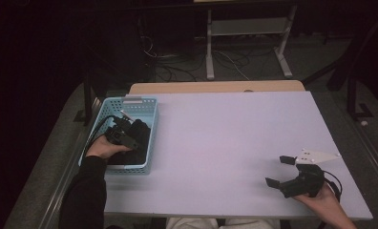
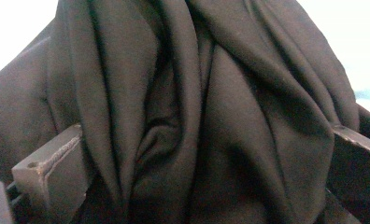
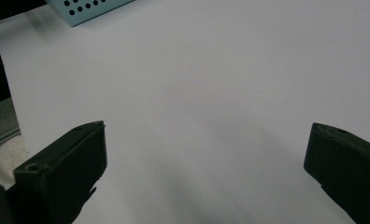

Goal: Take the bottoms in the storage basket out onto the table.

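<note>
reaching for the black cloth (image 2: 192, 116) in the blue basket (image 1: 146, 107)
the left gripper (image 1: 130, 138) has its jaws wide around the cloth, not lifted yet. the right gripper (image 1: 280, 170) waits, jaws wide and empty.

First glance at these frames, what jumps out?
The light blue basket at the table's left edge, stuffed with black cloth. The left gripper is down in it, jaws wide on either side of the folds. The right gripper sits open over bare table at the near right.
</note>
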Available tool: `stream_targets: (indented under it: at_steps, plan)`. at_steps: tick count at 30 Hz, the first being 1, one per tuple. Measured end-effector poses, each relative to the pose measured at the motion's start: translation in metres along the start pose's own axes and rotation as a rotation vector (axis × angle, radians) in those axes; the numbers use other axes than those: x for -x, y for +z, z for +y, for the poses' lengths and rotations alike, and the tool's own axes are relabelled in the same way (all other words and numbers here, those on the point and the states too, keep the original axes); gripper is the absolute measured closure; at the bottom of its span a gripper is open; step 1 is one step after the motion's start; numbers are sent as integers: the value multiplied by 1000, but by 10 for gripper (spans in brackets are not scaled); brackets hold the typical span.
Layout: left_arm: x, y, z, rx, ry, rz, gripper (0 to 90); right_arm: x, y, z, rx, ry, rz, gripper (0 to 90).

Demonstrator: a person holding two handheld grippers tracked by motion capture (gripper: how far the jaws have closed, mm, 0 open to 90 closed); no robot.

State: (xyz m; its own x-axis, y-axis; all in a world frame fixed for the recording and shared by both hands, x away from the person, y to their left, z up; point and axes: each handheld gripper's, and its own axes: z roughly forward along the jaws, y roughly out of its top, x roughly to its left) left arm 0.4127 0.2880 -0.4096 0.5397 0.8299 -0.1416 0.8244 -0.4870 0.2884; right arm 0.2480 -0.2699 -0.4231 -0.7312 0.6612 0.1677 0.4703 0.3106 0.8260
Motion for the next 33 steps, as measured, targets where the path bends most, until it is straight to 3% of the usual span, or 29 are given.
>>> stream_targets:
  at_steps: [7, 8, 11, 12, 13, 14, 16, 17, 18, 22, 24, 25, 28, 29, 33]
  plan:
    - [1, 6, 2, -25, 10, 38, 7, -1, 1, 0, -3, -1, 4, 0]
    - [4, 5, 2, -27, 22, 68, 51, 0, 1, 0, -4, 0, 4, 0]
    - [4, 2, 3, -10, 21, 65, 177, 0, 1, 0, -3, -1, 4, 0]
    - [5, 1, 2, -3, 21, 62, 177, -1, 1, 0, -3, 0, 5, 0]
    - [5, 0, 2, 3, 20, 53, 287, -1, 1, 0, -3, -1, 6, 0]
    - [5, -1, 2, 8, 25, 41, 287, -1, 1, 0, -3, -1, 6, 0]
    - [5, -4, 0, 16, 28, 31, 371, -1, 1, 0, -3, -1, 6, 0]
    - [4, -5, -1, 24, 22, 19, 498, -1, 1, 0, -3, -1, 6, 0]
    - [4, -7, -2, 25, 19, -3, 498, -1, 1, 0, -3, -1, 6, 0]
    - [-1, -9, -4, 36, -17, -36, 667, -1, 1, 0, -4, 0, 5, 0]
    - [-6, -11, -5, 47, -59, -80, 693, -1, 1, 0, -3, 0, 4, 0]
    - [-6, -11, -5, 47, -59, -80, 702, -1, 1, 0, -3, 0, 4, 0]
    - [-13, -16, -9, 93, -131, -128, 729, 0, 1, 0, -1, 1, 3, 0]
    - [-13, -16, -9, 93, -131, -128, 734, 0, 1, 0, -1, 1, 3, 0]
    - [-17, -27, -17, 175, -187, -159, 743, 1, -1, 0, 8, 5, -1, 0]
